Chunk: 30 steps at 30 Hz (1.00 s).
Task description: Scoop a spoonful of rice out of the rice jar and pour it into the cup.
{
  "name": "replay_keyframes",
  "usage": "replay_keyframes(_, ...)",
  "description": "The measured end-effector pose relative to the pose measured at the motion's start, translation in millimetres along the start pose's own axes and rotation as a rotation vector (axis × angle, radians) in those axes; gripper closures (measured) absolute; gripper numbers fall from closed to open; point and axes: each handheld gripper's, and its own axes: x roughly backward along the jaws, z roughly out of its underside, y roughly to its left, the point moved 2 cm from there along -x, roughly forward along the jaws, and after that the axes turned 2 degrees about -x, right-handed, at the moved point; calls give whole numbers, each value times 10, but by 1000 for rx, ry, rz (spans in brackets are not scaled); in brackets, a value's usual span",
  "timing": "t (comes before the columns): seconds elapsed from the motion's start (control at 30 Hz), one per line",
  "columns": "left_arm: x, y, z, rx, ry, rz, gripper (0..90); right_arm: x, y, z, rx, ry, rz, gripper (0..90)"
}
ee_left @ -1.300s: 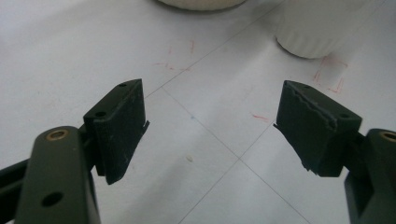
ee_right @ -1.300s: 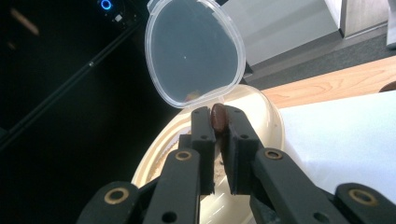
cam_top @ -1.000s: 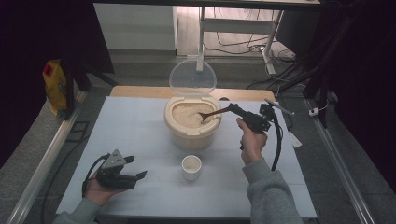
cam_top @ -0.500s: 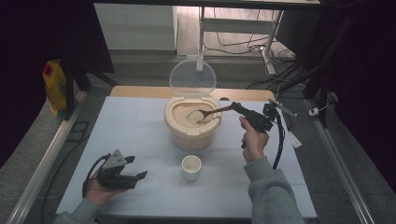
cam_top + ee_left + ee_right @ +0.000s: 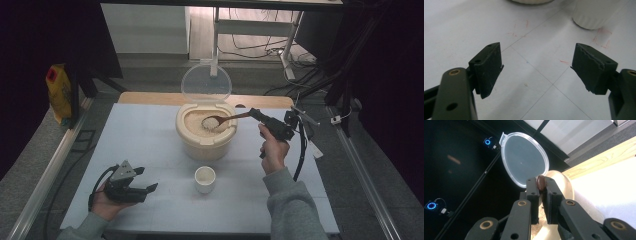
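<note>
Where the room falls dark on both sides, the white tabletop (image 5: 150,135) catches most of the light and carries everything in play. Biggest on it is the cream rice container (image 5: 205,137), standing toward the far middle with its clear lid (image 5: 206,84) tipped up behind it, and pale rice showing inside. Over to the right, the person's right hand (image 5: 273,150) holds the right gripper (image 5: 255,114) raised beside the container, its jaws pinched tight on the handle end of a wooden spoon (image 5: 220,120). From the right gripper view that brown handle end (image 5: 540,182) sits squeezed between the two black jaws, with the lid (image 5: 524,157) beyond. The spoon reaches leftward from the jaws, and its bowl hangs over the container's open mouth with rice heaped in it; whether the bowl touches the rice below I can't quite say from here. Near the front left corner, the left hand (image 5: 102,202) rests the left gripper (image 5: 150,187) low on the tabletop, well apart from the rest, its jaws spread wide with nothing between them. Smallest, a white cup (image 5: 205,179) stands just in front of the container, its ribbed base (image 5: 592,13) showing in the left gripper view.
</note>
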Motion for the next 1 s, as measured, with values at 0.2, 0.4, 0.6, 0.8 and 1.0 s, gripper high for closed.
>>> replay_keyframes(0.2,-4,-4,-1,-1,1,-1,238,16,1,-7,-3,0,-6,833)
replay_keyframes(0.4,-4,-2,-1,0,1,-1,238,30,25,-12,-9,-6,-14,833)
replay_keyframes(0.6,-5,-3,-3,0,1,-1,238,65,56,-3,-7,12,-33,833)
replay_keyframes(0.8,-12,-1,-3,0,4,-1,238,109,112,23,-10,29,-59,833)
replay_keyframes(1.0,-16,0,-5,0,4,-1,238,169,105,60,-28,40,-79,833)
